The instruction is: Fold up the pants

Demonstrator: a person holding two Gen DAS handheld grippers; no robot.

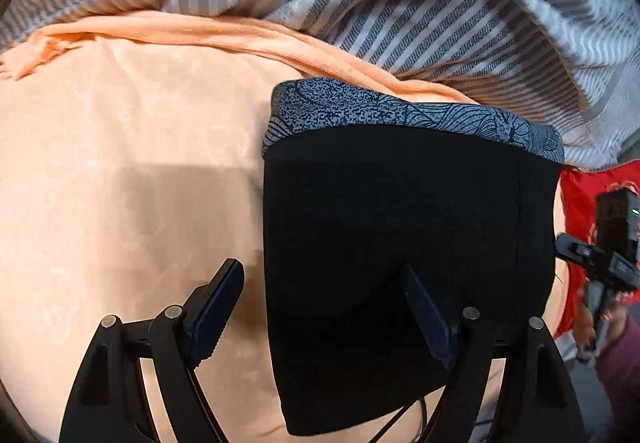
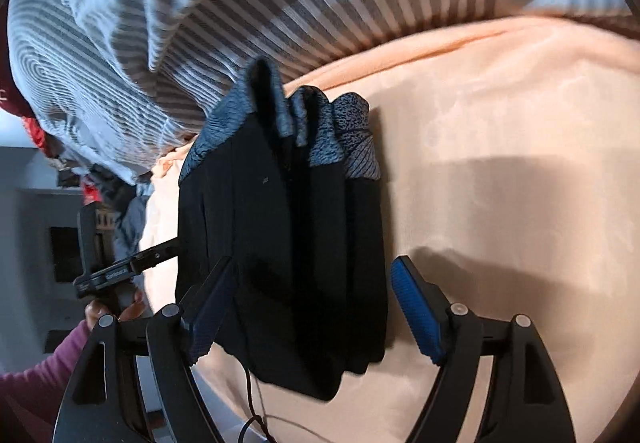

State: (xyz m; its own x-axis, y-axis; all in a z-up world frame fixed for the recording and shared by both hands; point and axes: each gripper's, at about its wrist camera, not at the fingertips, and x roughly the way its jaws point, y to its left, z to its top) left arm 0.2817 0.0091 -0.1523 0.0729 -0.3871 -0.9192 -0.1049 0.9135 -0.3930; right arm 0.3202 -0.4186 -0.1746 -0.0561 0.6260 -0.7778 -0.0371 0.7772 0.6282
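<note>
Black pants (image 1: 400,243) with a grey patterned waistband (image 1: 400,115) lie folded on a peach bedsheet (image 1: 120,163). My left gripper (image 1: 324,303) hovers open over their left edge, one finger above the sheet and the other above the black cloth. In the right wrist view the same pants (image 2: 280,243) show rumpled lengthwise folds and a bunched waistband (image 2: 320,131). My right gripper (image 2: 316,303) is open and straddles their near end; the pads do not press the cloth. Each gripper shows at the other view's edge: the right (image 1: 580,253), the left (image 2: 156,255).
A grey-and-white striped blanket (image 1: 400,3) is heaped along the far side of the sheet, just behind the waistband. Red cloth (image 1: 580,195) lies beyond the bed's edge. A hand in a purple sleeve (image 2: 60,355) holds the left gripper's handle. A thin black cord (image 2: 252,403) hangs near my right gripper.
</note>
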